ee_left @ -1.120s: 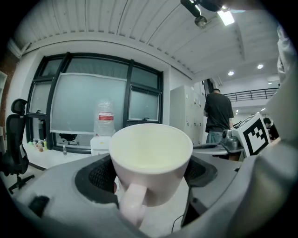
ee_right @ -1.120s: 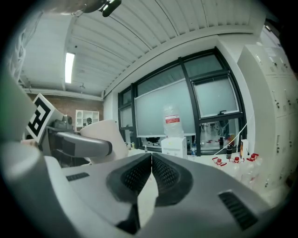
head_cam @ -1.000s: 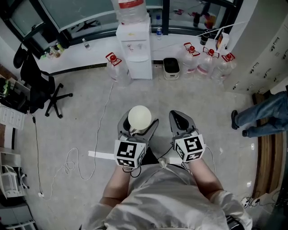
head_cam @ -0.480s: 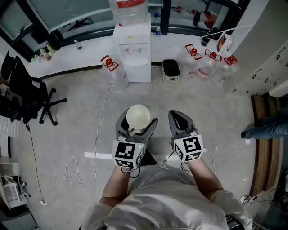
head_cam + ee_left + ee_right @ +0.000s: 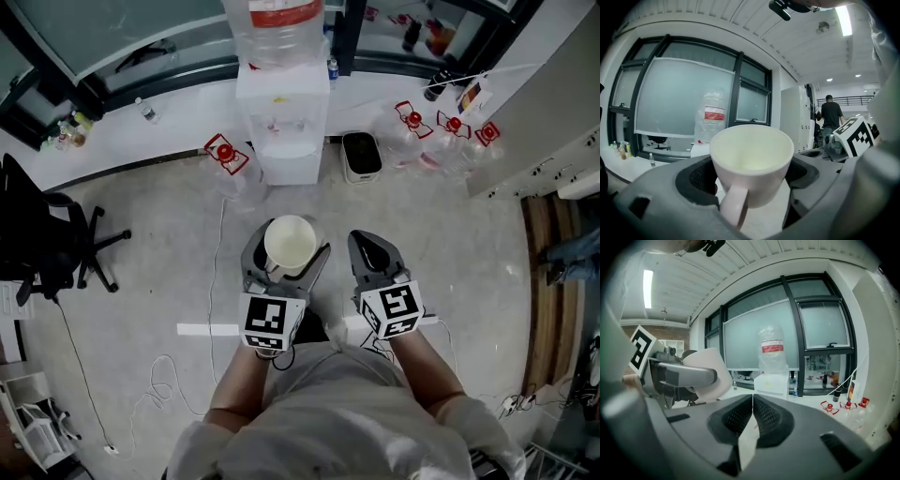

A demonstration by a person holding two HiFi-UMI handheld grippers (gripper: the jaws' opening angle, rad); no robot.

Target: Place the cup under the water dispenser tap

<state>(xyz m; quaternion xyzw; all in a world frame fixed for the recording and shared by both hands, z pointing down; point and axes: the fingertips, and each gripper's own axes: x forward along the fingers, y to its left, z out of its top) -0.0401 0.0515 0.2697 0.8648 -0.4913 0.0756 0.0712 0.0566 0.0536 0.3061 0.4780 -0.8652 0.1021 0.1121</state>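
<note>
A white cup [image 5: 290,243] [image 5: 751,165] stands upright between the jaws of my left gripper [image 5: 285,262] [image 5: 752,180], which is shut on it, handle toward the camera. The cup looks empty. Ahead stands the white water dispenser [image 5: 280,120] [image 5: 771,382] with a clear bottle [image 5: 276,25] [image 5: 709,121] on top; its taps [image 5: 275,126] show faintly on the front. The cup is well short of the dispenser, over the floor. My right gripper [image 5: 373,249] [image 5: 752,414] is beside the left one, shut with nothing between its pads.
Spare water bottles with red caps [image 5: 450,136] stand right of the dispenser, one more [image 5: 225,161] at its left. A small black bin [image 5: 360,155] sits beside it. A black office chair [image 5: 47,244] is at the left. A cable [image 5: 217,281] trails over the floor. A person [image 5: 830,117] stands far off.
The dispenser and floor items have shifted down and nearer in the head view, so I have moved toward the dispenser. Both grippers keep their pose; the cup stays held.
</note>
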